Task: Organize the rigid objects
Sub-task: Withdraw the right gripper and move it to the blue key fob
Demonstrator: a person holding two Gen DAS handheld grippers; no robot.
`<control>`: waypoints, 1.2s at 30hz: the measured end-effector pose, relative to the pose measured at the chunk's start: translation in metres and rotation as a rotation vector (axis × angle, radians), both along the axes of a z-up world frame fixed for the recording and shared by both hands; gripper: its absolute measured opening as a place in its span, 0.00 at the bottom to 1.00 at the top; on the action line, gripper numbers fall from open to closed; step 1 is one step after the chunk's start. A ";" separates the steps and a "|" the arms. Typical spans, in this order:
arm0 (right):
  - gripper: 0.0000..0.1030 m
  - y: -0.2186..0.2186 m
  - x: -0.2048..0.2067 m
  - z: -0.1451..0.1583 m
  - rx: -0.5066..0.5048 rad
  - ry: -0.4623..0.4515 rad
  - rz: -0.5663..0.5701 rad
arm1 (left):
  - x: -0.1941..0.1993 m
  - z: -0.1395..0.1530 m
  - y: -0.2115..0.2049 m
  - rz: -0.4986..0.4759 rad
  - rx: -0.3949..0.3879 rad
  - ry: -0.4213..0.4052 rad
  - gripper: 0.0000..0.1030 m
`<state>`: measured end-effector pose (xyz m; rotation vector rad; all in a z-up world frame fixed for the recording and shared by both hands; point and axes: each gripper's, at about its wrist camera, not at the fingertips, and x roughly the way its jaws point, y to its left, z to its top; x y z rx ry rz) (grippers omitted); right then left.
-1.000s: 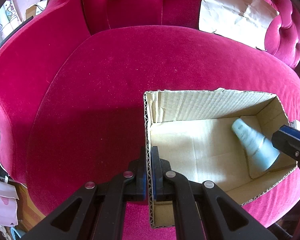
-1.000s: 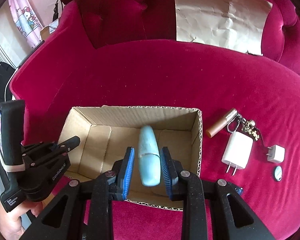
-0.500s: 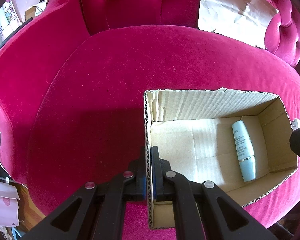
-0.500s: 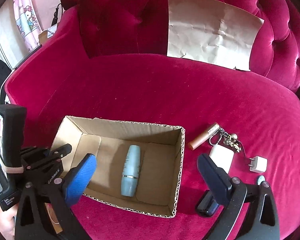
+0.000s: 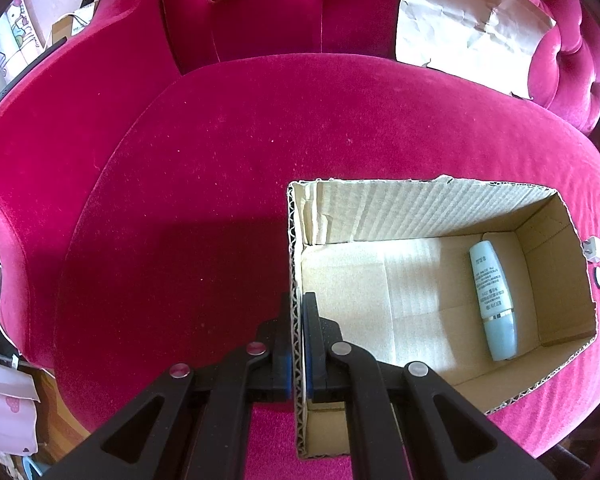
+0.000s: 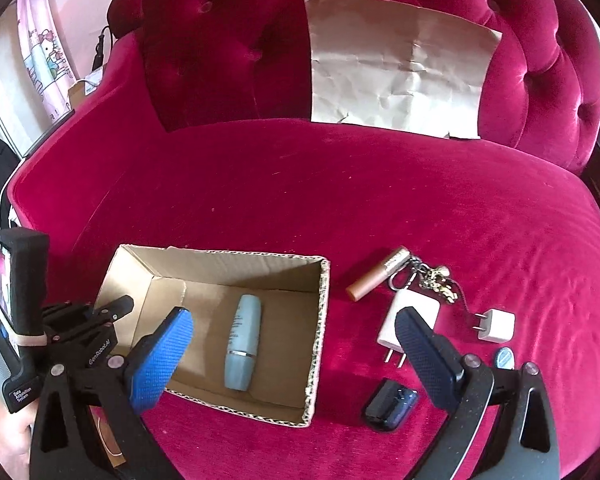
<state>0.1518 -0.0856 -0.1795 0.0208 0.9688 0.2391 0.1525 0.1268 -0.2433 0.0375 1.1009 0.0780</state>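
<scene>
On the red velvet sofa seat (image 6: 340,200), one open cardboard box (image 6: 236,264) sits at the left-front, holding one pale blue bottle (image 6: 242,350) lying flat on the box floor near the right end wall; same bottle (image 5: 494,304) shows in the left wrist view. Right of the box, on the cushion: one tan tube (image 6: 374,276) with a keyring cluster (image 6: 432,276) at its cap end, two white plug adapters, a larger one (image 6: 404,312) and a smaller one (image 6: 498,326), one dark blue case (image 6: 392,404) near the front, one small round bluish item (image 6: 504,358), partly hidden, cannot tell what it is. All sit apart from the box.

Left gripper (image 5: 298,344): jaws together, clamped on the box's left end wall (image 5: 296,280), one pad inside, one outside. A hand (image 6: 4,420) at the frame edge holds its handle. Right gripper (image 6: 296,340): jaws have just been opening and now stand wide apart, nothing between them, hovering above the box's right end and the loose items; the bottle lies free below.

Surface: tufted sofa back (image 6: 228,40) with one creased sheet of brown paper (image 6: 400,76) leaning on it. Room: cartoon-print curtain (image 6: 46,52) at the left, cluttered shelf area beside it, details too small.
</scene>
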 end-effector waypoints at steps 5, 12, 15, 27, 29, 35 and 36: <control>1.00 -0.011 -0.002 0.004 0.001 -0.014 -0.013 | -0.001 0.001 0.001 0.000 -0.003 -0.003 0.03; 1.00 -0.039 -0.003 0.007 -0.005 -0.026 -0.062 | -0.005 0.001 -0.002 -0.001 0.003 -0.007 0.03; 1.00 -0.055 -0.002 0.008 -0.016 -0.032 -0.095 | -0.006 0.001 -0.002 0.000 0.003 -0.007 0.03; 1.00 -0.125 -0.002 0.000 -0.076 -0.021 -0.216 | -0.006 0.001 -0.001 0.002 0.000 -0.007 0.03; 1.00 -0.135 -0.002 -0.004 -0.084 -0.016 -0.234 | -0.006 0.001 0.000 0.002 -0.002 -0.007 0.03; 1.00 -0.163 -0.002 -0.025 -0.112 0.023 -0.280 | -0.006 0.001 0.002 0.002 -0.002 -0.007 0.03; 1.00 -0.166 -0.002 -0.028 -0.115 0.031 -0.282 | -0.006 0.001 0.002 0.002 -0.002 -0.007 0.03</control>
